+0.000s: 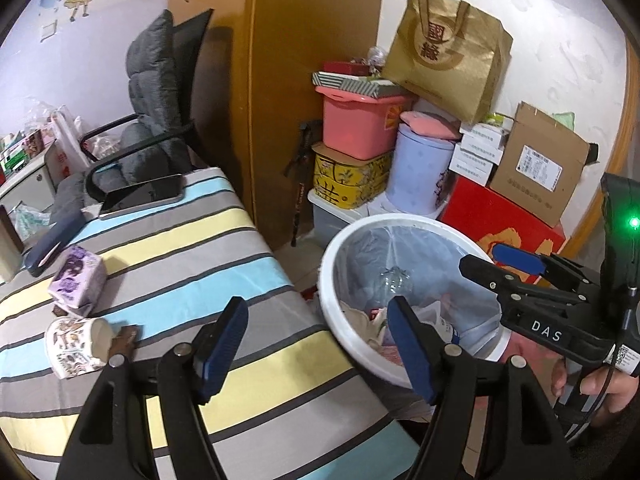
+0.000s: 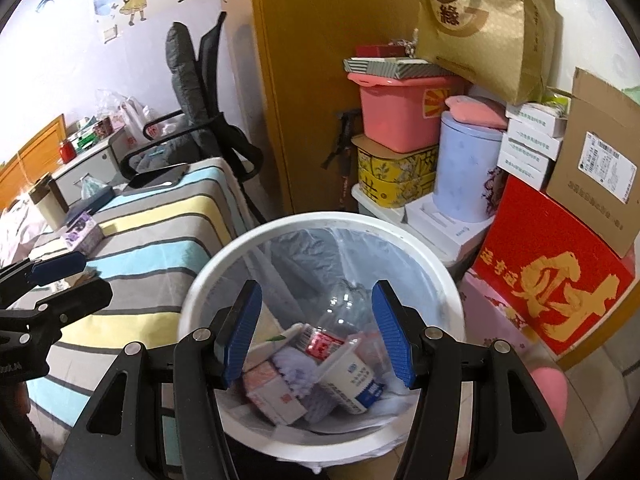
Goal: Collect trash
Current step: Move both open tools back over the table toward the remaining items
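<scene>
Grey chair, phone (dark screen), pink bin

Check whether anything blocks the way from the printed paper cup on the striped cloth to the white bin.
Nothing visible does. The paper cup lies on the striped cloth; only bare cloth separates it from the white bin, whose mouth is open.

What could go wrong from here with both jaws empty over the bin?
1. The paper cup lies on its side near the edge of the striped table; a clumsy grab by the left gripper could roll it off.
2. The purple tissue pack is soft and may slip from the jaws.
3. The white bin with its clear liner stands tight against the table; the right gripper could snag the liner.
</scene>
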The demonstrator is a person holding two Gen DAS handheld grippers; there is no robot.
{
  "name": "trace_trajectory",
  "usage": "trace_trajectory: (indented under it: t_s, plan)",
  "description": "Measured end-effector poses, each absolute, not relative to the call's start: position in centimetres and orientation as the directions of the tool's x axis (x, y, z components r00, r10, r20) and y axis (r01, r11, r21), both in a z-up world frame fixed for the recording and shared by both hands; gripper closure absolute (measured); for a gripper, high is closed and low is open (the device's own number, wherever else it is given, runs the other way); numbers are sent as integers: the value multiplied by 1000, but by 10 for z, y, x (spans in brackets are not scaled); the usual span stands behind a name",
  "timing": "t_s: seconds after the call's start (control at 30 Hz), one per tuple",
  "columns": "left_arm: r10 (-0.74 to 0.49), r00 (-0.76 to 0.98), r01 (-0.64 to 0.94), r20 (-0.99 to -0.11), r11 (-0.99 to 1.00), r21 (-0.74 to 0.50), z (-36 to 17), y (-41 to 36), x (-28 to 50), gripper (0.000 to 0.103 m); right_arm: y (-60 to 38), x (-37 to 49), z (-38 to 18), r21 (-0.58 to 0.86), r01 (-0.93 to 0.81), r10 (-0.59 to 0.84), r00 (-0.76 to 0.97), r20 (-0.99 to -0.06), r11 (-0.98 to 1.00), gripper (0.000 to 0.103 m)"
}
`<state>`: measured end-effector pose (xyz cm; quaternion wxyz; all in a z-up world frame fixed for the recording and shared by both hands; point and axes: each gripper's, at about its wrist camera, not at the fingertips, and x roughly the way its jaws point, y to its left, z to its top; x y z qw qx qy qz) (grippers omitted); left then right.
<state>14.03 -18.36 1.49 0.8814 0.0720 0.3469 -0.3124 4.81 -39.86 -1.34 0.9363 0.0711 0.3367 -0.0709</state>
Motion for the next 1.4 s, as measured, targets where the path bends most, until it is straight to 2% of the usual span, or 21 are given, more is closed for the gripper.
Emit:
trace_trajectory:
  t_s: [0.53, 0.87, 1.2, 1.4]
  plan:
    - [-434, 639, 496, -634, 863, -91, 17, -116, 149, 28, -357, 56, -2, 71, 100, -36, 788, -614, 992, 43]
    - [-337, 689, 373, -642, 924, -85, 11, -45, 167, 28, -318, 70, -1, 72, 26, 23, 791, -612, 997, 43]
    - [-259, 682, 277, -684, 957, -86, -8, 13, 197, 27, -269, 89, -12, 61, -65, 89, 762, -641, 996, 43]
    - [-254, 674, 257, -694, 961, -103, -17, 37, 206, 27, -241, 101, -22, 64, -113, 126, 728, -674, 992, 43]
